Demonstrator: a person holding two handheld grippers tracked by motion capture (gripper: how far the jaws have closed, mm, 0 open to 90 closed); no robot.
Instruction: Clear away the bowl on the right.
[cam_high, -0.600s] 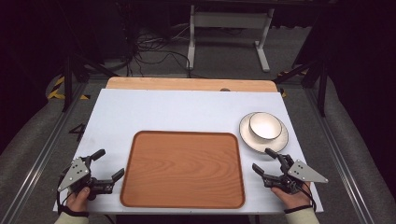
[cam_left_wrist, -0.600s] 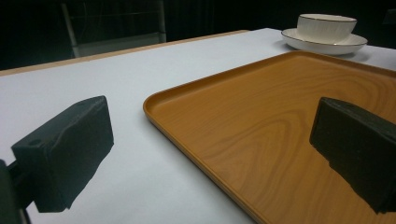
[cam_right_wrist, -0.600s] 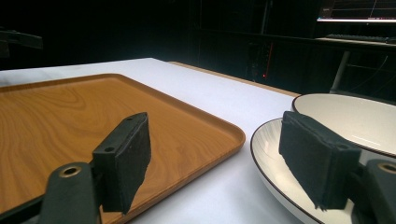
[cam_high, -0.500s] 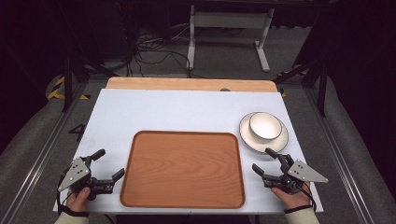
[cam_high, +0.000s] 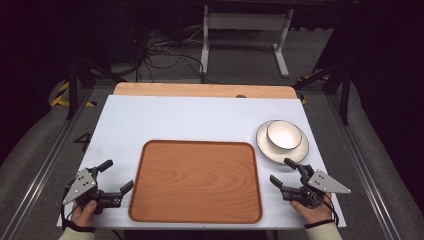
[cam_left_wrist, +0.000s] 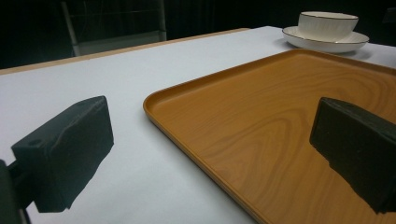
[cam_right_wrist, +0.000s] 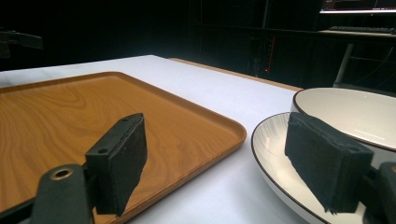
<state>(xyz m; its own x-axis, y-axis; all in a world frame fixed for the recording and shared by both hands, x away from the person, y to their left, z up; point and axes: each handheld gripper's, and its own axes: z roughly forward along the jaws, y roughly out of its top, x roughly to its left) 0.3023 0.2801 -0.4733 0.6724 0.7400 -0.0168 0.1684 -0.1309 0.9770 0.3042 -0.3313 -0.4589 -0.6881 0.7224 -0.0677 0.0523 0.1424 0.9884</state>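
**Grippers at rest beside an empty tray, bowl and plate within reach**

Grippers lie at the near corners of the white table (cam_high: 200, 120), one on each side of the wooden tray (cam_high: 196, 181). The left gripper (cam_high: 116, 176) sits just off the tray's left edge with its jaws spread wide and nothing between them; in the left gripper view one jaw stands over bare table and the other over the tray's wood, so the tool straddles the raised rim (cam_left_wrist: 196, 88) without touching it. The right gripper (cam_high: 285, 171) is likewise released and empty, its jaws parted toward the white bowl (cam_high: 284, 135), which stands inside the white plate (cam_high: 265, 145) at the table's right, just beyond the tray's far right corner. In the right gripper view one pad hangs before the plate's dark-lined rim (cam_right_wrist: 261, 154) and the bowl wall (cam_right_wrist: 345, 112), the other over the tray's corner (cam_right_wrist: 233, 128).

This arrangement suggests a starting posture: the bowl and plate lie nearest the right hand, so that gripper is probably the one to take the crockery first, while the tray, bare and centred between both tools, looks like the receiving surface. Whether the right pad already touches the plate cannot be told.
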